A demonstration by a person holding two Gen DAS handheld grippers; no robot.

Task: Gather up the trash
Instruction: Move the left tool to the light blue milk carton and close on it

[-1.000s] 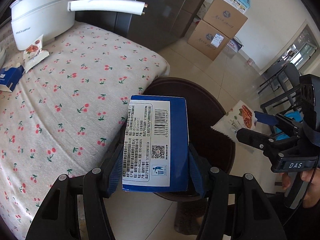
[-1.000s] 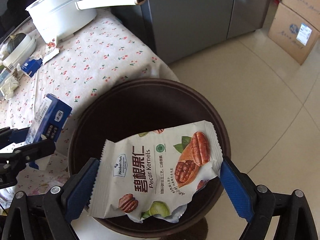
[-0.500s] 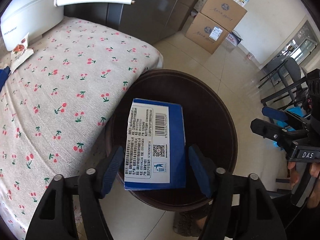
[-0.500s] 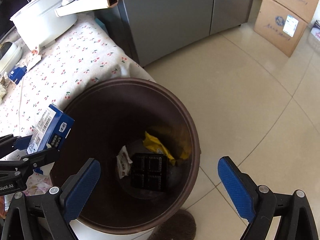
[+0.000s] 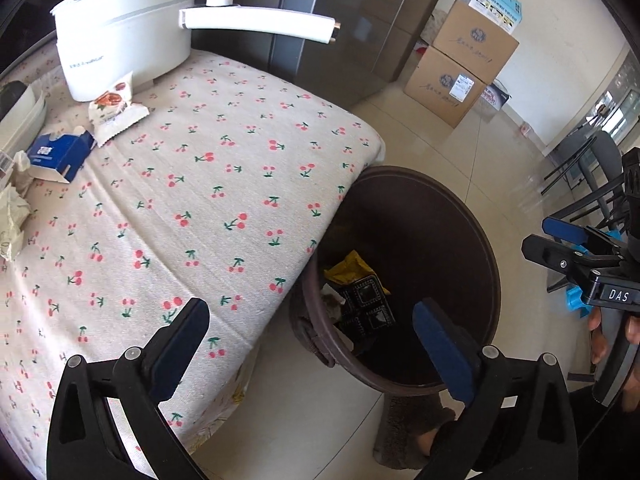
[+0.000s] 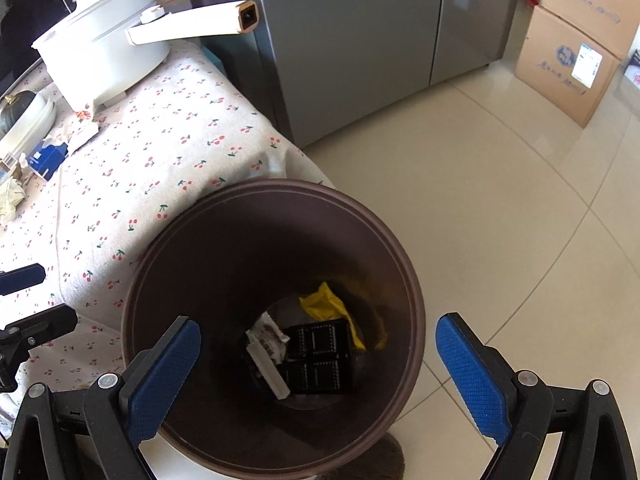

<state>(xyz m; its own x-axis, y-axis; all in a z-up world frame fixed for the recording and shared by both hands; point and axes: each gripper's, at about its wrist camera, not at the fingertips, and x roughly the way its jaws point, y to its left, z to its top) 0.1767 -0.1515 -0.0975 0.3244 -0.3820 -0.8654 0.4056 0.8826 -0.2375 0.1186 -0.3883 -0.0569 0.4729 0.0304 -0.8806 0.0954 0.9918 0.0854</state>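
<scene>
The dark brown trash bin [image 5: 460, 240] [image 6: 180, 248] stands on the floor against the table corner. At its bottom lie a yellow wrapper [image 6: 326, 300], a black packet [image 6: 320, 356] and a white wrapper [image 6: 266, 336]. My left gripper [image 5: 308, 312] hangs over the table edge and bin rim, its jaws opening with nothing between them. My right gripper [image 6: 318, 326] is open above the bin mouth, empty. On the cherry-print tablecloth [image 5: 208, 200] lie a pecan snack packet [image 5: 114, 106], a torn blue carton [image 5: 60, 156] and crumpled paper [image 5: 12, 216].
A white electric pot [image 5: 124, 40] with a long handle stands at the table's far end. A grey fridge [image 6: 360, 40] is behind the table, with cardboard boxes [image 5: 460, 76] by the wall. A chair [image 5: 592, 176] stands at the right. A small mat [image 5: 412, 420] lies under the bin.
The blue box left my left gripper as its jaws spread, and that gripper swung back toward the table. The pecan bag dropped out of my right gripper.
</scene>
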